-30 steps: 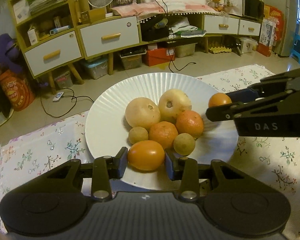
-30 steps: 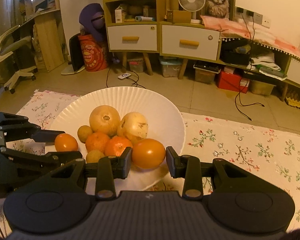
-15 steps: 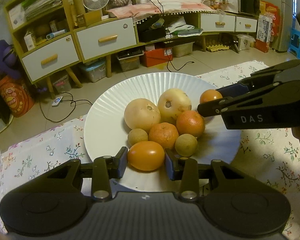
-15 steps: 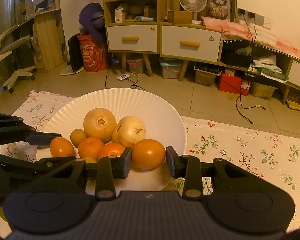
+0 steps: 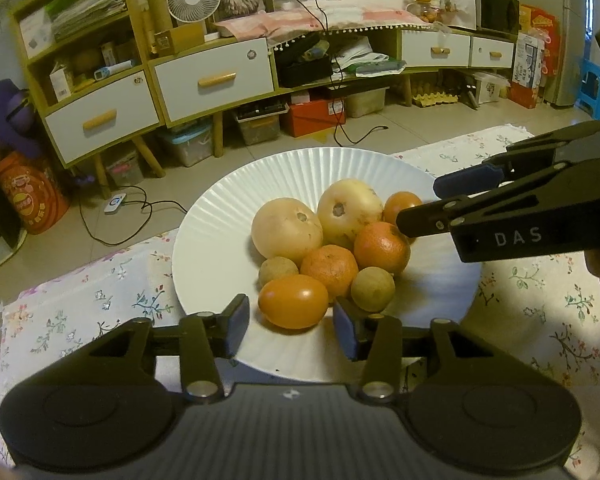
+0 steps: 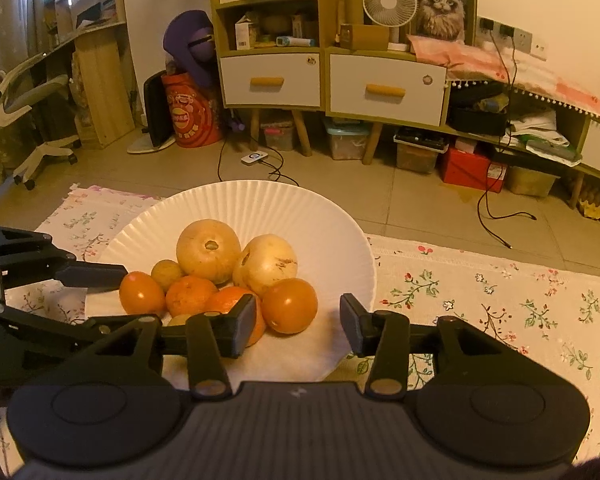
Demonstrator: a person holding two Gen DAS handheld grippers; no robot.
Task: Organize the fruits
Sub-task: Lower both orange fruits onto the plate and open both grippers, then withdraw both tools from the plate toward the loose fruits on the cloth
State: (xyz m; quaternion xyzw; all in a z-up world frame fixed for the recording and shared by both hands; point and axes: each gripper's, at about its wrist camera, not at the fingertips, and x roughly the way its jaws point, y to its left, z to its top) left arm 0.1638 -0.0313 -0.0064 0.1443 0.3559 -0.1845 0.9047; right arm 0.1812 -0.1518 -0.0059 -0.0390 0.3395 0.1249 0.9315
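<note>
Left wrist shows your left fingers [image 5: 288, 322] released around a tomato [image 5: 293, 301] on the plate [image 5: 220, 216], right fingers [image 6: 298, 322] likewise spread beside another tomato [image 6: 289, 305]; withdrawing carelessly could nudge either, rolling it off.

Lived-in home, living room. Low wooden sideboard with white drawers [image 6: 386, 90] along the wall, framed cat portrait [image 6: 440, 4] and small white desk fan [image 6: 390, 2] on top, plastic storage boxes [image 6: 346, 142] beneath, white swivel chair [image 6: 24, 104], tiled floor [image 5: 260, 152].
</note>
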